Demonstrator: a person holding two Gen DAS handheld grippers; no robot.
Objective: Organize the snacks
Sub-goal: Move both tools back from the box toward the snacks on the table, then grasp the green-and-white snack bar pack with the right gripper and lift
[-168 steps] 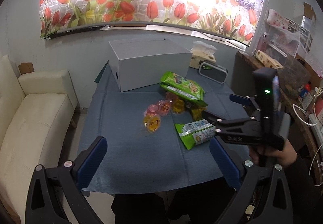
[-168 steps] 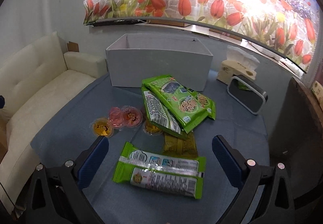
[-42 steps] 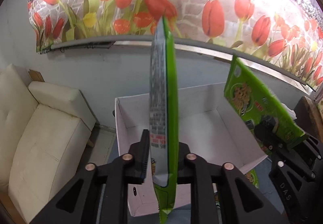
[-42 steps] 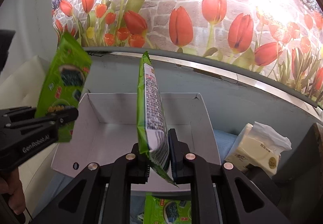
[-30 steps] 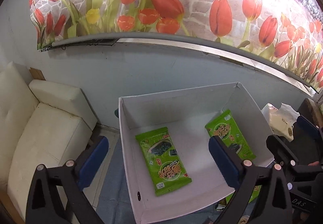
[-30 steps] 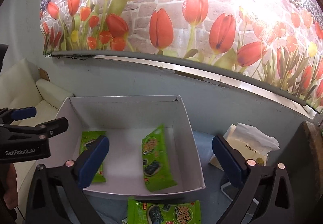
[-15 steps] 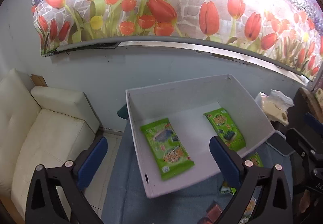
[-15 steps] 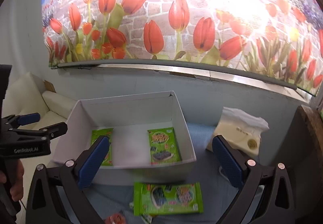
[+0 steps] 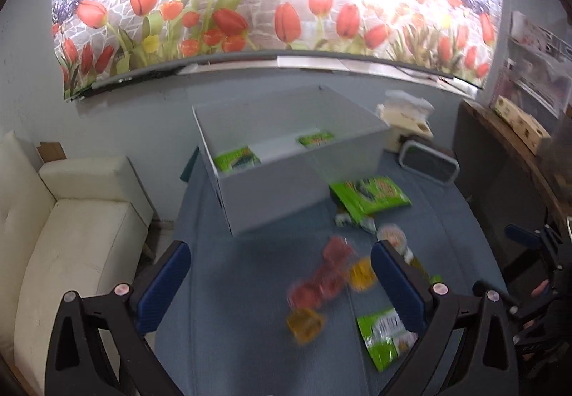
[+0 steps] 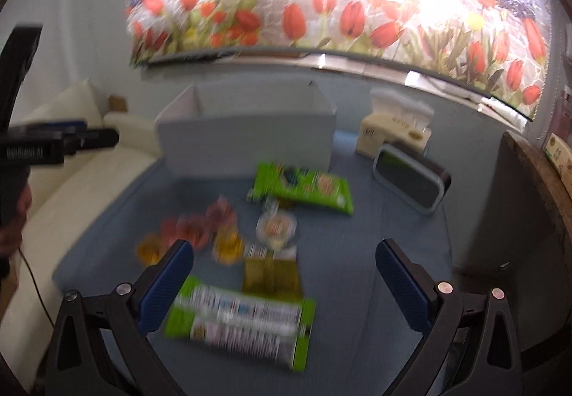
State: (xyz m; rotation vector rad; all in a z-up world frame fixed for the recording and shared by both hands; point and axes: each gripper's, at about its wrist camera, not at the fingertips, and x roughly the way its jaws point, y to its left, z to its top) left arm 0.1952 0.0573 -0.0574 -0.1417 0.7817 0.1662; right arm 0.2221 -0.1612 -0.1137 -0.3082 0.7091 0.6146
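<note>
The white box (image 9: 279,196) stands at the back of the blue table (image 9: 232,306), with two green seaweed packets (image 9: 237,158) lying in it. In front of it lie a green packet (image 9: 370,196), several red and yellow jelly cups (image 9: 321,285) and a long green and white pack (image 10: 239,321). A yellow-brown packet (image 10: 271,274) sits behind that pack. My left gripper (image 9: 280,281) is open and empty above the jelly cups. My right gripper (image 10: 284,281) is open and empty over the long pack. Both views are blurred by motion.
A tissue box (image 10: 395,137) and a grey-framed device (image 10: 411,183) sit at the table's back right. A cream sofa (image 9: 68,228) lies left of the table, a dark wooden shelf (image 9: 507,160) on the right. The tulip mural covers the wall.
Both grippers let go of their green packets into the box, opened, and have since pulled back and down toward the snacks on the table.
</note>
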